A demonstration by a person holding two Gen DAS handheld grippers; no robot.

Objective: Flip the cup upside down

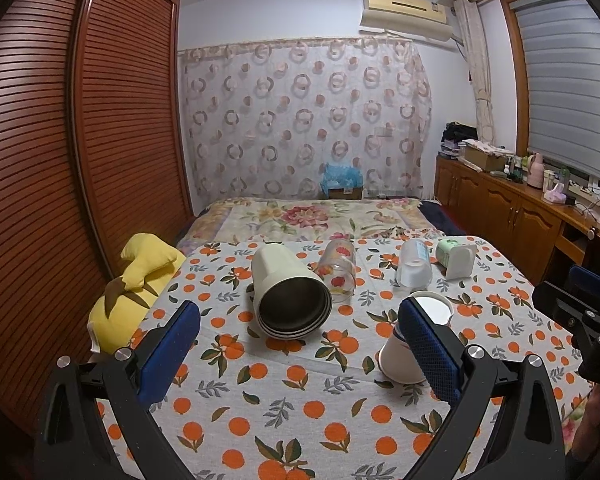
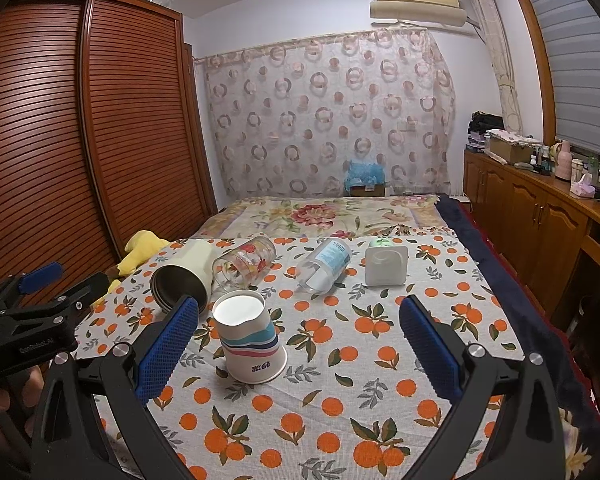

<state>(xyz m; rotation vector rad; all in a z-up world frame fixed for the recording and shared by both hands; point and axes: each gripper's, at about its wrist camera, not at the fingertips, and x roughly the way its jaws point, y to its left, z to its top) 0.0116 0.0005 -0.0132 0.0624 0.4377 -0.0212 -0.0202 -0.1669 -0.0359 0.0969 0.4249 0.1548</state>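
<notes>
A striped paper cup (image 2: 248, 336) stands upside down on the orange-print tablecloth (image 2: 340, 400), its white base up. It sits between and just ahead of my right gripper's (image 2: 300, 344) open blue fingers, nearer the left one, untouched. In the left wrist view the same cup (image 1: 404, 352) is partly hidden behind the right finger (image 1: 428, 352) of my open, empty left gripper (image 1: 300, 352). A cream steel-lined mug (image 1: 288, 292) lies on its side ahead of the left gripper.
A floral glass (image 2: 244, 262), a clear plastic cup (image 2: 324, 266) and a green-and-white container (image 2: 386, 266) lie on their sides at the table's far part. A yellow plush toy (image 1: 132, 292) sits at the left edge. A bed lies beyond, cabinets stand at the right.
</notes>
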